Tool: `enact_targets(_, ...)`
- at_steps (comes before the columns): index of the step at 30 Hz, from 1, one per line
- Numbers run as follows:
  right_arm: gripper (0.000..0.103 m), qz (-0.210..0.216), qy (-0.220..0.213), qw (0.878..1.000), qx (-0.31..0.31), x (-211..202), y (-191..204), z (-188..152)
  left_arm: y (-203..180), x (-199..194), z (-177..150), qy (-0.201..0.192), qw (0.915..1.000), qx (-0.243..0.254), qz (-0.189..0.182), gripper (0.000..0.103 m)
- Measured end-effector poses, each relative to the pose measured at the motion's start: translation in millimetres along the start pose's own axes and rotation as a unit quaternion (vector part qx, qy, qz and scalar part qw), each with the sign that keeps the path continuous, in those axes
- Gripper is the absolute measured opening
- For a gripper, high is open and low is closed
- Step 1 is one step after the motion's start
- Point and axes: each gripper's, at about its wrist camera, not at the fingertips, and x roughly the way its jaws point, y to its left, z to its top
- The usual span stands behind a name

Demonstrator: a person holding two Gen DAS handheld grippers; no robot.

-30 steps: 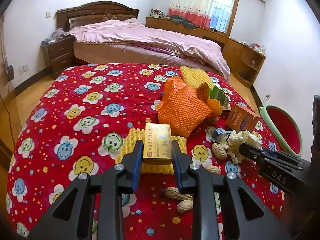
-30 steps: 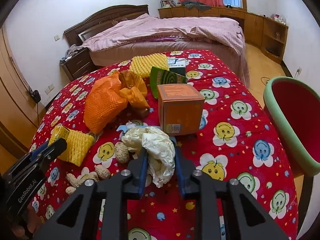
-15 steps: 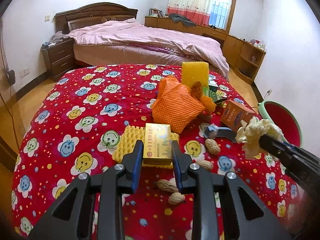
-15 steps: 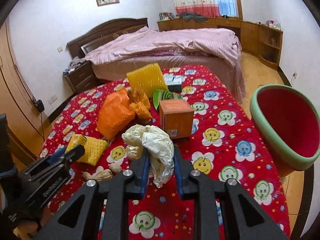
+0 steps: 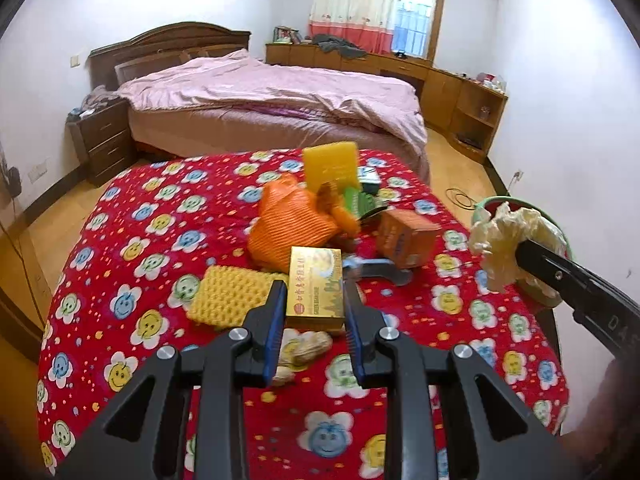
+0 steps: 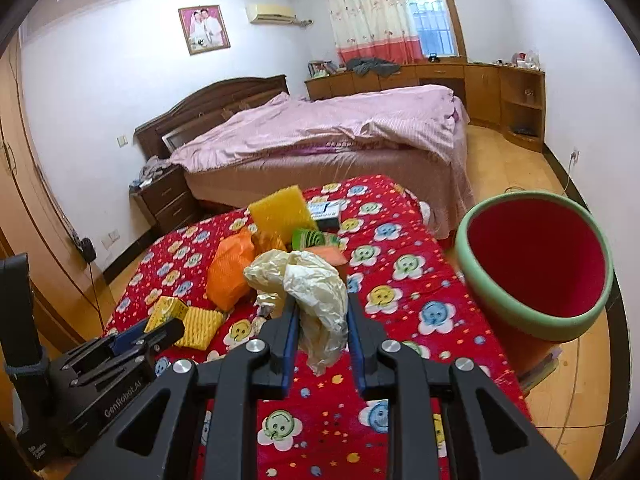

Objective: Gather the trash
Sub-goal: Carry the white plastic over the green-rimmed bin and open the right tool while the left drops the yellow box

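1 gold box (image 5: pixel 316 286), 1 paper wad (image 6: pixel 306 280), 1 bin (image 6: pixel 536 264).

Soft window (image 5: pixel 414 20) daylight, strong fisheye bending, dark corner vignettes.

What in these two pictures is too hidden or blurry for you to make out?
- Orange box: in the right wrist view, almost all behind the crumpled paper.
- Peanuts: left wrist view, partly behind the left tongs.
- Gold box: print too small to read.
- Bin: its bottom can't be seen; in the left wrist view the paper and right tongs cover it.
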Motion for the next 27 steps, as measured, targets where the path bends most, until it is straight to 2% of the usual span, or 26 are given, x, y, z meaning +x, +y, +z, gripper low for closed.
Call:
enact_targets(9, 0.024, -0.008, -0.041, 0.999, 0.008, -27, -25, 17, -38, -12, 16, -0.009, 0.9995, 0.016, -0.027, 0.028)
enact_targets(16, 0.024, -0.024, -0.064, 0.997, 0.031, -42, -59, 28, -72, -8, 29, -0.015, 0.9981, 0.043, -0.042, 0.028)
enact_targets(27, 0.024, -0.067, -0.076, 0.992, 0.080, -50, -123, 34, -137, 25, 49, -0.001, 0.9919, 0.086, -0.093, 0.028)
